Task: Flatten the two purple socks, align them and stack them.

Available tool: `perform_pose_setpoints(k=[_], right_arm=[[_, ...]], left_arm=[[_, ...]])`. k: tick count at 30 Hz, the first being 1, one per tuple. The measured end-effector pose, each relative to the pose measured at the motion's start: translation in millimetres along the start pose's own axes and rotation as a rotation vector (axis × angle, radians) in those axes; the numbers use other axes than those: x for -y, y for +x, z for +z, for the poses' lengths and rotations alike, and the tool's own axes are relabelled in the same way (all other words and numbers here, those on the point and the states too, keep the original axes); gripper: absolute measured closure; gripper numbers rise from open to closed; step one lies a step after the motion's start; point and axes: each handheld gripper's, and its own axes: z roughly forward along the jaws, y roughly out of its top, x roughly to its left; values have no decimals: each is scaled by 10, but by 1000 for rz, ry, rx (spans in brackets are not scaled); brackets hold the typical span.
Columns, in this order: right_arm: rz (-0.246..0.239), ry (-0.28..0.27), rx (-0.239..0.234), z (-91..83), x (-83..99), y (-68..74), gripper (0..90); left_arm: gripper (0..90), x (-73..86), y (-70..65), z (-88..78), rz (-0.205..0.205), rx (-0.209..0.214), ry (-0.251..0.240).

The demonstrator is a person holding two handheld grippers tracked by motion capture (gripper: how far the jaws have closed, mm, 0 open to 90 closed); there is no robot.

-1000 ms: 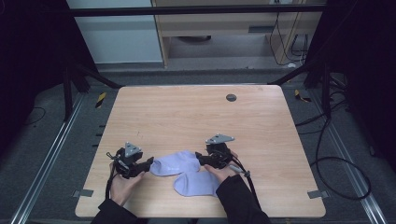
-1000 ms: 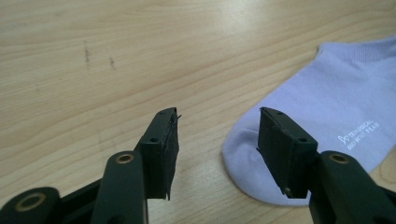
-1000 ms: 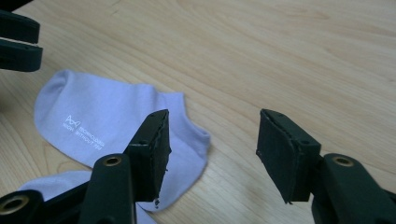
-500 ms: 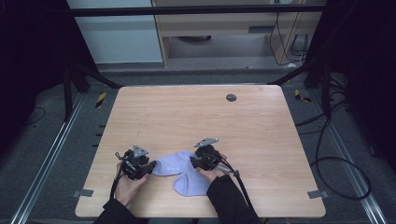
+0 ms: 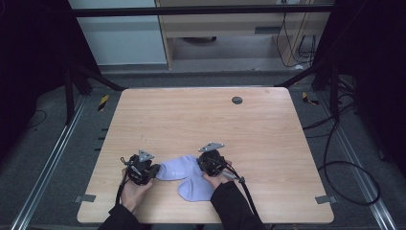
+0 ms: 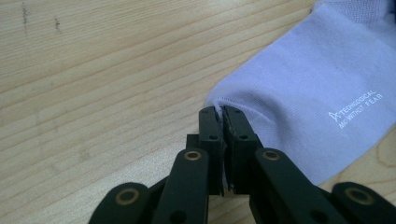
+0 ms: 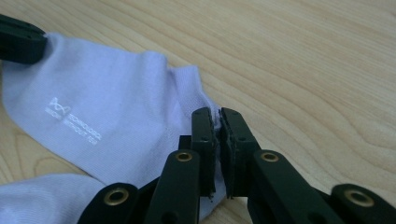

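A pale lavender sock (image 5: 176, 168) with white lettering lies flat near the table's front edge. My left gripper (image 5: 154, 172) has just closed its jaws, and they now pinch the sock's left end. In the left gripper view the pads (image 6: 218, 114) clamp the hem of the sock (image 6: 303, 93). My right gripper (image 5: 201, 165) has likewise just closed on the opposite end, and its pads (image 7: 217, 116) squeeze a fold of the sock (image 7: 102, 107). The left gripper's jaw tip (image 7: 18, 44) shows at the sock's far corner.
A second lavender sock (image 5: 195, 189) lies just in front, partly under the first, and appears again (image 7: 37, 200) low in the right gripper view. The wooden table (image 5: 201, 120) has a dark round cap (image 5: 236, 100) near its far edge. Cables trail off the front edge.
Both grippers have come in onto the ends of the upper sock, the right one moving left and down. Both pairs of jaws went from open to shut on the cloth.
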Motion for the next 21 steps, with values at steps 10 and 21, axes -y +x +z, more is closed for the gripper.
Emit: perform_pose_setpoints(k=[10, 21], right_arm=[[13, -100, -42, -220, -106, -4, 854], [-6, -153, -76, -530, -199, -1, 854]], left_arm=[[875, -60, 25, -162, -25, 7, -84], [877, -153, -54, -443, -35, 74, -169]])
